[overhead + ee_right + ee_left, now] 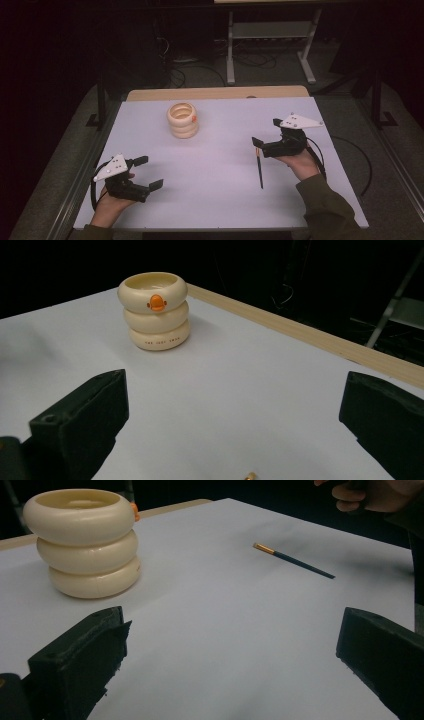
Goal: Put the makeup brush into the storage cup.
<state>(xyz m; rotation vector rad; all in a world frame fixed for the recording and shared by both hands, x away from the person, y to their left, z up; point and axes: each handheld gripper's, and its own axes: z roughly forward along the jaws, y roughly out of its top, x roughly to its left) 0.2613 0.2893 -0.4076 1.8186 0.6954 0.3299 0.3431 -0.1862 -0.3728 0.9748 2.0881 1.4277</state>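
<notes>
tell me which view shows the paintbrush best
The left gripper view: the paintbrush lies whole on the white table, gold ferrule and dark handle clear. The high view shows it whole but small and dark. The right gripper view catches just its gold tip at the bottom edge.

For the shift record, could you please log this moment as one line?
left gripper: open, empty | right gripper: open, above brush tip | brush: flat on table | ringed cup: upright, untouched
</notes>
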